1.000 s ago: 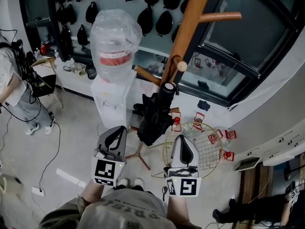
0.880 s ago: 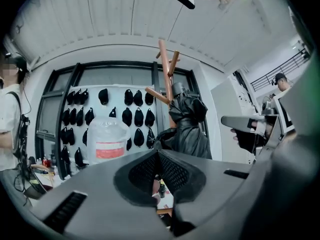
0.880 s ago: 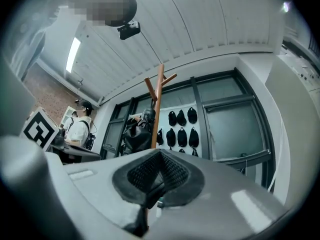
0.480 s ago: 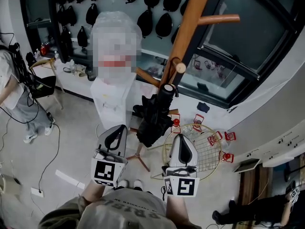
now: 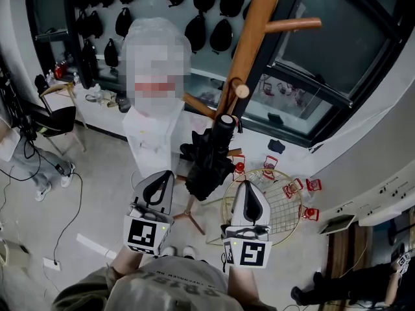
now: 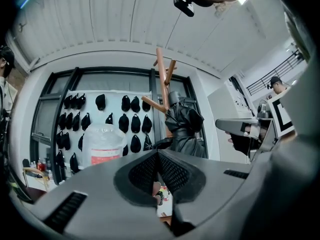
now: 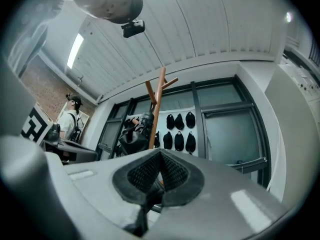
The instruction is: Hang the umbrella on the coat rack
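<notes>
The black folded umbrella (image 5: 211, 161) hangs from a lower peg (image 5: 241, 91) of the wooden coat rack (image 5: 251, 41), its top just under the peg's round end. The left gripper (image 5: 160, 179) and right gripper (image 5: 247, 190) hover near it, one at each side. Both have their jaws closed together on nothing.

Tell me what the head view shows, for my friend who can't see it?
A folded black umbrella hangs on a peg of the wooden coat rack. Below it, the person's left gripper and right gripper are both shut and empty. A white water dispenser stands to the left.
</notes>
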Demonstrator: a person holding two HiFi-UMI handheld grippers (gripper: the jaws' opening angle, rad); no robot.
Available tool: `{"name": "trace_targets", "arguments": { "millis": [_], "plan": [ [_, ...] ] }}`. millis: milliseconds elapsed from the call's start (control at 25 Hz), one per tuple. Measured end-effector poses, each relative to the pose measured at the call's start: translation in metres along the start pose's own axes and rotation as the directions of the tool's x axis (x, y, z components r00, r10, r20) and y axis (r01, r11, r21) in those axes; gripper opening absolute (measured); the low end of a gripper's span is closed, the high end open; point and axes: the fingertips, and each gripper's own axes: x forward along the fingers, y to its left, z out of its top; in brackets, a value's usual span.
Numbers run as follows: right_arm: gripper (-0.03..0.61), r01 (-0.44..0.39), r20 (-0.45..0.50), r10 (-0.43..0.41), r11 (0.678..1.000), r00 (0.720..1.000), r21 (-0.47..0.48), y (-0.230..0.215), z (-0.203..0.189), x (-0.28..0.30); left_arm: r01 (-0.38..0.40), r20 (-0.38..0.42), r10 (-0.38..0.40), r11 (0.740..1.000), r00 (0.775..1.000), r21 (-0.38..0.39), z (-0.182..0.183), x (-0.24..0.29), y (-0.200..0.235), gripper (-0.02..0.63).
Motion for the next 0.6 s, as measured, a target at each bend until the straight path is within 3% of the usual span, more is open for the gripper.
{"name": "trace_targets", "arguments": {
  "millis": [200,400,600],
  "plan": [
    [-0.002,-0.006,-0.019,0.007,1.000,1.000,0.005,0.005,-0.002,-0.001,0.011,-0.076,-0.008,0.999,0.997,0.038,-0.010,-0.003,-0.001,0.009],
    [-0.002,-0.010,-0.021,0.010,1.000,1.000,-0.004,0.008,-0.001,0.001,0.008,-0.030,-0.008,1.000,1.000,0.023,-0.004,-0.002,-0.003,0.009],
    [-0.002,-0.004,-0.023,0.004,1.000,1.000,-0.014,0.007,-0.001,0.000,0.002,-0.066,-0.001,1.000,0.998,0.021,-0.014,-0.003,-0.001,0.009]
  ]
}}
